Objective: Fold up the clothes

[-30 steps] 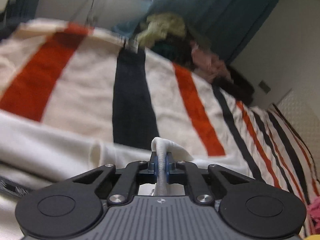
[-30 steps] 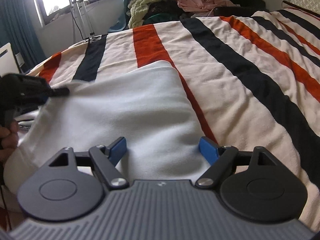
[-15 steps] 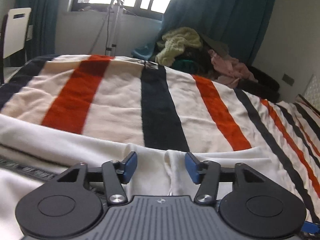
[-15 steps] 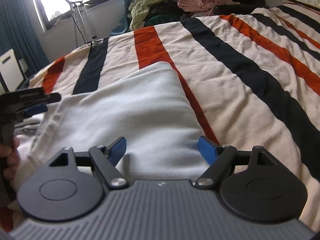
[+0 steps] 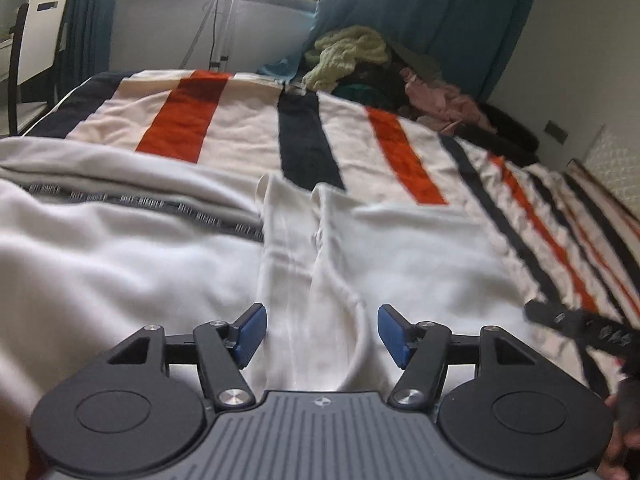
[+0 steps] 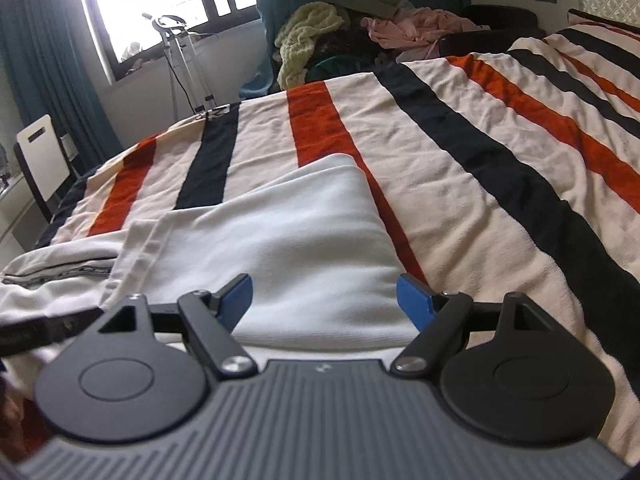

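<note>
White cloth: a white garment [image 5: 400, 248] lies flat on the striped blanket [image 5: 248, 136], right in front of both tongs.
Left tongs: the left gripper [image 5: 322, 334] is wide open and holds nothing. Its blue pads [image 5: 251, 332] sit apart, low over the cloth.
Between the left pads: a long folded strip [image 5: 288, 232] of the white garment runs away from the tongs toward the far edge of the cloth.
Dark band: a thin dark patterned trim [image 5: 160, 204] crosses the cloth on the left side of the left view.
Right tongs: the right gripper [image 6: 325, 298] is wide open too, with nothing in it. Its blue pads [image 6: 414, 300] stand on each side of a smooth folded part of the white garment [image 6: 288, 240].
Cloth edge: in the right view the stitched hem [image 6: 136, 252] of the folded part runs slanted on the left, over the layer with the dark trim.
Other tongs: the tip of the right gripper shows at the right edge of the left view, just over the cloth.
Blanket: cream with orange and black stripes, under the cloth and going far past it.
Pile: a heap of clothes [image 6: 316, 36] sits past the far end of the bed, with a yellow-green knit on top and pink cloth [image 6: 416, 28] beside it.
Back of room: teal curtains [image 5: 420, 12], a bright window [image 6: 160, 4] and a white chair [image 5: 40, 36].
</note>
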Motion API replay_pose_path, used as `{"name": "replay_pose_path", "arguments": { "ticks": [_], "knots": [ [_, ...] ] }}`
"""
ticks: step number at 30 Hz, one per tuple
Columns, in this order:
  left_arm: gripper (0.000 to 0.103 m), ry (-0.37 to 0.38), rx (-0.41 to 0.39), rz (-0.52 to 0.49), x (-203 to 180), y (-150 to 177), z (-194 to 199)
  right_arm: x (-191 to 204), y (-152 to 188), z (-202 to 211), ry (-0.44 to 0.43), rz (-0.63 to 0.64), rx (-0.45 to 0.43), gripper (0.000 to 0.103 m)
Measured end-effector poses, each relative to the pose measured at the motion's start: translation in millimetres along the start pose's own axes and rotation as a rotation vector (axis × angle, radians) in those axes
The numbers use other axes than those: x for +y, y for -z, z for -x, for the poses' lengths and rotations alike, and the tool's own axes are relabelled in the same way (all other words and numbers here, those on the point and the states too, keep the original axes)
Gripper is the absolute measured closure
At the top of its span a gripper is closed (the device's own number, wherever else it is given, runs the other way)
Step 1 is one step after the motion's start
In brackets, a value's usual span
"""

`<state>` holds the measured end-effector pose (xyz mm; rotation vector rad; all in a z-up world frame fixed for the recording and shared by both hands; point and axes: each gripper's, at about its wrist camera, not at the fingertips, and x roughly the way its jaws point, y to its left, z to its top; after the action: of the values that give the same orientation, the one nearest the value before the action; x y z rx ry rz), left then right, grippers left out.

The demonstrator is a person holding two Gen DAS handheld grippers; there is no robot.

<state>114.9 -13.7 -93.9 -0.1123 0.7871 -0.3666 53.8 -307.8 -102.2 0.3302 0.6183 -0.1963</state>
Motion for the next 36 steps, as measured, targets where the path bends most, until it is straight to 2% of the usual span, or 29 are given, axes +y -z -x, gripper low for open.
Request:
{"name": "replay_pose_path", "arguments": {
  "ticks": [4,6,11,14,19,22,24,26,27,30,34,36],
  "knots": [
    [0.048,-0.042,0.004,-0.017,-2.4,6.1,-9.2,5.4,3.4,0.2,0.004,0.034,0.003,0.022],
    [0.059,-0.06,-0.002,-0.024,-6.0,9.6,-7.2,7.1,5.3,-0.1,0.01,0.049,0.004,0.023],
    [0.066,-0.1,-0.01,0.005,-2.1,14.7,-2.3,5.8,7.8,0.7,0.003,0.051,0.006,0.022],
    [0.061,-0.116,-0.013,0.027,1.3,17.0,0.1,4.2,9.4,-5.5,-0.007,0.039,0.036,0.022],
    [0.056,-0.091,-0.018,0.072,8.4,16.1,7.8,2.7,15.9,-19.2,0.013,0.042,0.093,0.023],
    [0.043,-0.072,-0.018,0.117,13.6,14.0,17.6,2.9,16.3,-18.6,0.015,0.04,0.092,0.023],
    [0.029,-0.048,-0.022,0.174,21.1,8.7,28.5,2.6,16.1,-17.8,0.015,0.038,0.091,0.023],
    [0.025,-0.022,-0.042,0.225,31.3,1.8,43.6,2.3,15.9,-17.8,0.013,0.037,0.093,0.023],
    [0.019,-0.016,-0.054,0.25,37.6,-1.7,51.7,2.5,16.1,-17.7,0.013,0.037,0.092,0.023],
    [0.013,-0.046,-0.061,0.312,61.5,-11.7,70.1,1.9,15.5,-17.1,0.01,0.031,0.093,0.023],
    [0.01,-0.109,0.025,0.465,107.8,-15.0,82.4,1.4,13.9,-17.7,0.009,0.011,0.097,0.023],
    [0.01,-0.108,0.075,0.574,131.2,-9.8,83.9,1.5,13.8,-18.5,0.01,0.01,0.099,0.023]
  ]
}}
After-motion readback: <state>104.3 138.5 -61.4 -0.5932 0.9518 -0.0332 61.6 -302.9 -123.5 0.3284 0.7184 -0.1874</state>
